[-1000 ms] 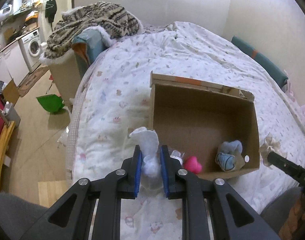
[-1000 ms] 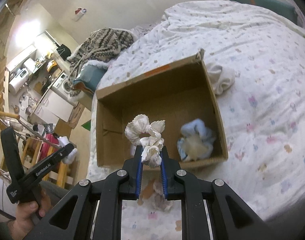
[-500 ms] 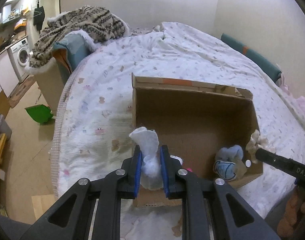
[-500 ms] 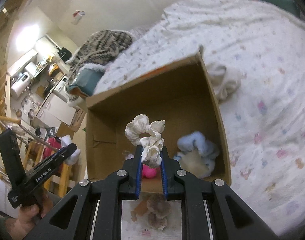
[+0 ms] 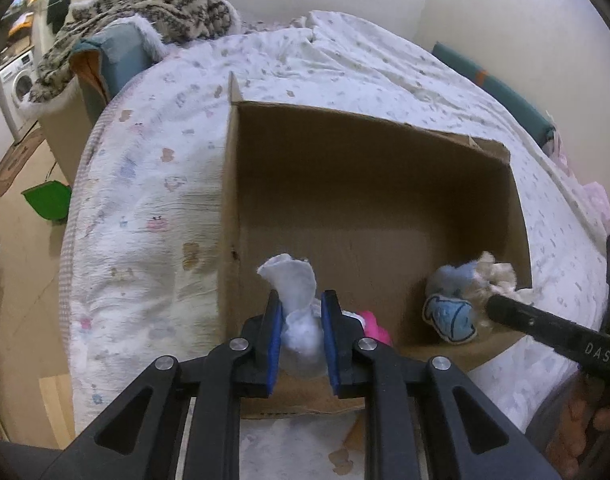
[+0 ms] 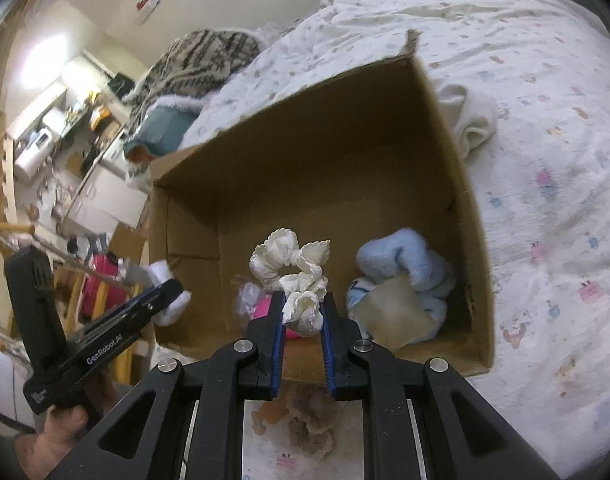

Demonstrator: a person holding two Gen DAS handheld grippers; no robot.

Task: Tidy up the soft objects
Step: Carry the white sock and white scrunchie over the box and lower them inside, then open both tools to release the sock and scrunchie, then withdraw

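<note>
An open cardboard box (image 5: 369, 184) lies on the bed; it also shows in the right wrist view (image 6: 313, 152). My left gripper (image 5: 301, 312) is shut on a white soft cloth (image 5: 295, 292), held over the box's near left corner. My right gripper (image 6: 303, 310) is shut on a cream scrunchie (image 6: 293, 268) over the box's near edge; the scrunchie also shows in the left wrist view (image 5: 499, 276). Inside the box lie a light-blue plush (image 6: 405, 276) and a pink soft toy (image 5: 373, 326).
The bed has a white patterned quilt (image 5: 153, 208). A white cloth (image 6: 471, 118) lies beside the box's right wall. A striped blanket (image 5: 145, 4) lies on a chair at the far left. A green dustpan (image 5: 47, 200) is on the floor. A brown soft toy (image 6: 313, 424) lies on the quilt below my right gripper.
Both grippers have moved forward and closer to the box, carrying their soft objects. The box now fills more of each view, and the objects are over its near edge.
</note>
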